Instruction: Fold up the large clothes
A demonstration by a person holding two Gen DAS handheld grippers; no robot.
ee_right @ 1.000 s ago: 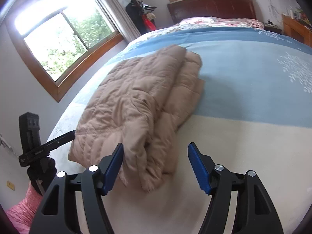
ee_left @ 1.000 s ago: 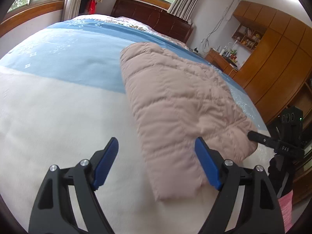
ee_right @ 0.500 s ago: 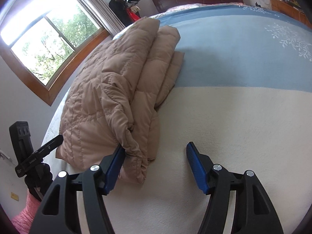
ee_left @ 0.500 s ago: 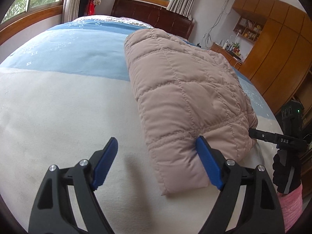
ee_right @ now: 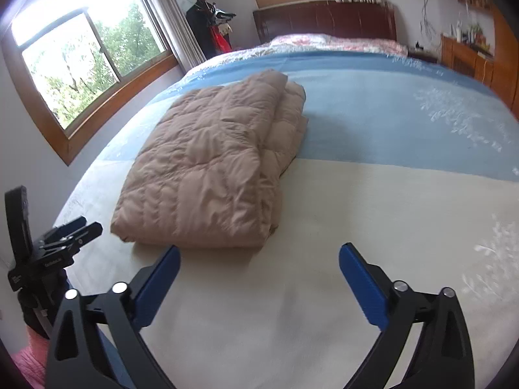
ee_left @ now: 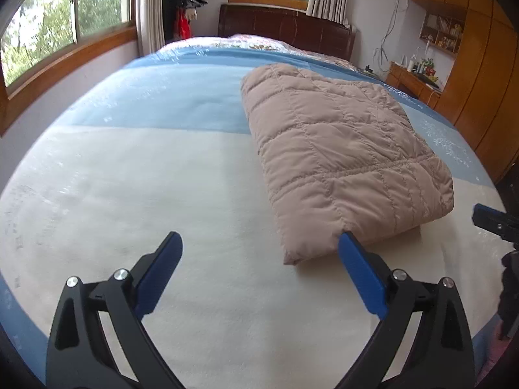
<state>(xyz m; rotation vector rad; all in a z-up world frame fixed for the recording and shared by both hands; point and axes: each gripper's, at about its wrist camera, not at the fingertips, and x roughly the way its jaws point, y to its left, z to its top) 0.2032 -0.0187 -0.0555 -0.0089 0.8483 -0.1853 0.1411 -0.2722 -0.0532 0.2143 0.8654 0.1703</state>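
Both tongs, left tongs (ee_left: 259, 243) and right tongs (ee_right: 259, 256), pulled back spread, empty; folded jacket (ee_left: 340, 149) rests near the bed's (ee_left: 162, 194) foot edge; I'd judge folding done.

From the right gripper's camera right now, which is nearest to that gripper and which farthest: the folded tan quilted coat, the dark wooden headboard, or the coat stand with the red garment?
1. Folded tan quilted coat, lying on the bed just ahead and left of the right gripper.
2. Coat stand with the red garment, far left corner by the window.
3. Dark wooden headboard, at the bed's far end. These two are too close to rank firmly.
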